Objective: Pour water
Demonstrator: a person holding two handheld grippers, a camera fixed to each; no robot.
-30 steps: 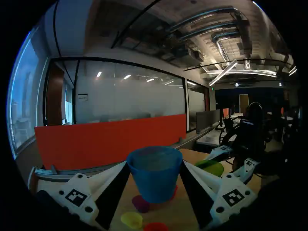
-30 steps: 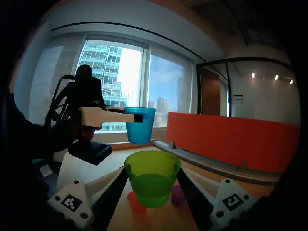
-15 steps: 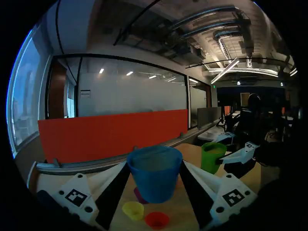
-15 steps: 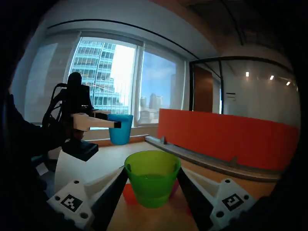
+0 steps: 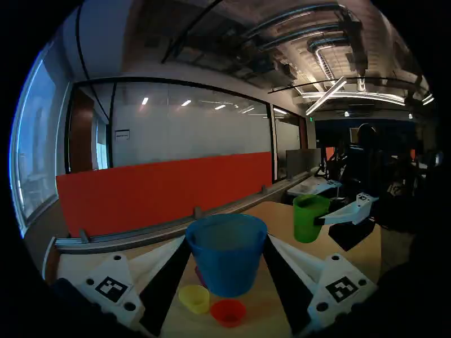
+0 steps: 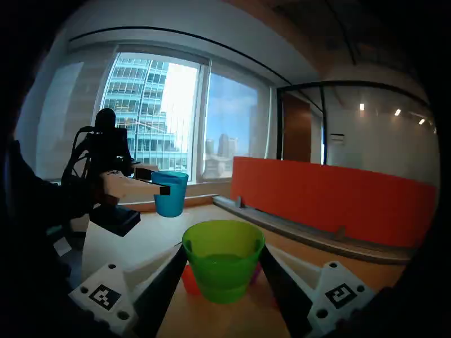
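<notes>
**Currently both cups gripped, neither tipped**

Left gripper [image 5: 227, 249] is clenched on the blue cup [image 5: 226, 259], with a finger pressing on each side below the rim. Right gripper [image 6: 222, 260] is clamped the same way on the green cup [image 6: 222, 265]. Both cups are upright and look to be held clear of the table, well apart from each other.

The cups are probably thin plastic, so light, smooth and a bit springy, and a hard squeeze could flex the wall. Their taper means they could slide down through the fingers, so a mid-wall hold just under the rim seems best. The green cup seems to hold water partway up. I can't tell for the blue one.

It's an office room with a big window [image 6: 163, 129], a frosted glass wall [image 5: 186, 135] and an orange panel [image 5: 163, 191] along the far edge of the wooden table [image 6: 152, 231]. The table looks flat and hard. A small yellow cup [image 5: 194, 297] and a small red cup [image 5: 228, 311] sit on it under the blue cup.
</notes>
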